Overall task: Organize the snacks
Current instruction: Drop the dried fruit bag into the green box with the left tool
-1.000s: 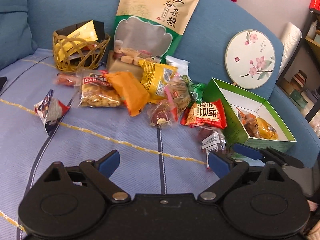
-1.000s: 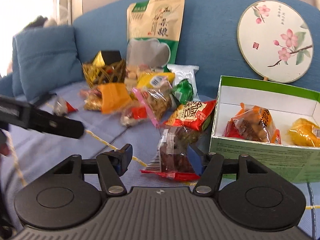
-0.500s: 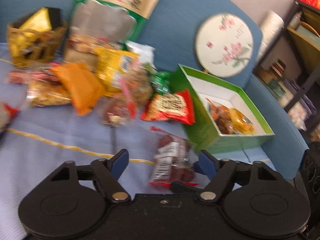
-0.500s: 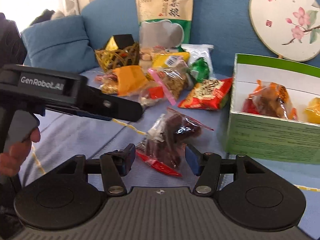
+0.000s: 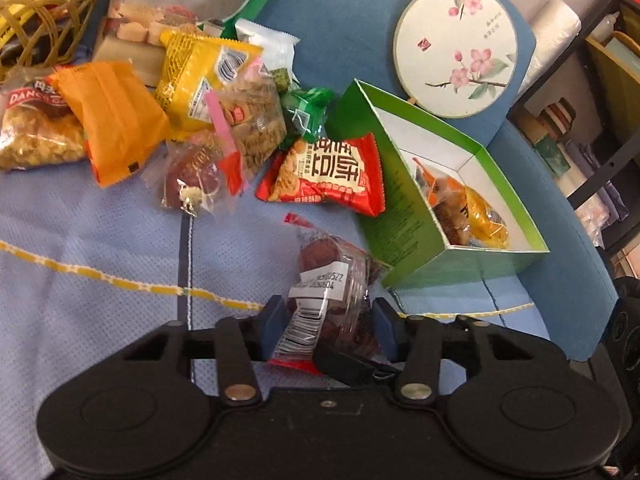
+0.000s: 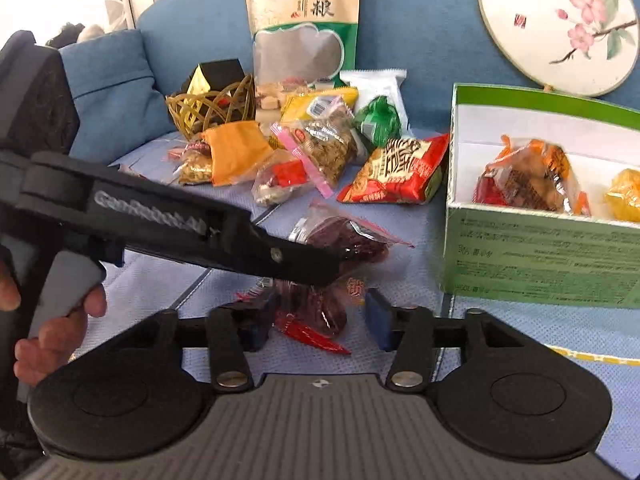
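Observation:
A clear packet of dark red dates (image 5: 332, 292) lies on the blue sofa cover, just left of the green box (image 5: 416, 236). My left gripper (image 5: 329, 326) has its fingers on both sides of the packet, partly closed around it. In the right wrist view the packet (image 6: 340, 240) lies under the left gripper's fingers (image 6: 304, 260), and its lower end sits between my right gripper's (image 6: 318, 322) open fingers. The green box (image 6: 540, 248) holds two snack packets.
A heap of snacks lies behind: a red packet (image 5: 332, 176), orange packet (image 5: 114, 120), yellow packet (image 5: 200, 80), green sweet (image 5: 306, 114). A wicker basket (image 6: 212, 106), a large pouch (image 6: 304, 20) and a round fan (image 5: 454, 50) stand at the sofa back.
My left gripper swung right and forward onto the date packet and narrowed around it. My right gripper drew closer to the packet's lower end.

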Motion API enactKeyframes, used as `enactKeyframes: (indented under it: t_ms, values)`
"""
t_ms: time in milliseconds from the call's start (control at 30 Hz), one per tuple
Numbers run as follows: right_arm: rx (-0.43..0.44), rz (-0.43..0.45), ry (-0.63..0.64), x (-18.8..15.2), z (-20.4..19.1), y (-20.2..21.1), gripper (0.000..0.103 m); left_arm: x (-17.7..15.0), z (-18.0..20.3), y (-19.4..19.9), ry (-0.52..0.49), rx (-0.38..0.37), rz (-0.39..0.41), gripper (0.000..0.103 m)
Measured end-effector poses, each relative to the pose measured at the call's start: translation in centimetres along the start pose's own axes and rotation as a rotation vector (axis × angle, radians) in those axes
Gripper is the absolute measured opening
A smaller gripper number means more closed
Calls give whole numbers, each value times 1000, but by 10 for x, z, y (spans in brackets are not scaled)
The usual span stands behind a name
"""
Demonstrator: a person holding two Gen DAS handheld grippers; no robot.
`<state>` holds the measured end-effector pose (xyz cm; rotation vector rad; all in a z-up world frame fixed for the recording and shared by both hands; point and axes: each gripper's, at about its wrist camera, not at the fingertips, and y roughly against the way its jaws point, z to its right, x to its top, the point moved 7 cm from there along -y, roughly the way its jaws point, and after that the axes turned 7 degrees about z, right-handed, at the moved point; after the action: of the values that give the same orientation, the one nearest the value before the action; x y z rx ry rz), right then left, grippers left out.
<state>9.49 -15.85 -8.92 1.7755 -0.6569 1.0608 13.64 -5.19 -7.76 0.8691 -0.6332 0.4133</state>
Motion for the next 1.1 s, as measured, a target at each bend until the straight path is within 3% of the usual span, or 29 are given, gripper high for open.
enactKeyframes:
  t_ms: [67, 133, 333, 500, 567, 800, 1100]
  values:
    - [3, 13, 19, 3, -2, 3, 58, 1, 3, 1, -6, 3, 5, 30]
    - [6, 31, 33, 6, -4, 9, 57, 4, 10, 6, -25, 9, 16, 25]
    - [3, 174, 64, 30, -3, 39, 56, 26, 40, 29, -100, -15, 103, 24]
    - [-27, 274, 34, 46, 21, 60, 53, 48, 79, 28, -182, -63, 134, 25]
    - [-36, 292, 1, 50, 33, 65, 45, 54, 95, 19, -202, -96, 122, 25]
    - [-159, 318, -74, 51, 72, 70, 43, 60, 132, -22, -277, -144, 87, 25]
    - [-262, 413, -52, 66, 98, 80, 41, 78, 165, -45, -326, -190, 109, 25]
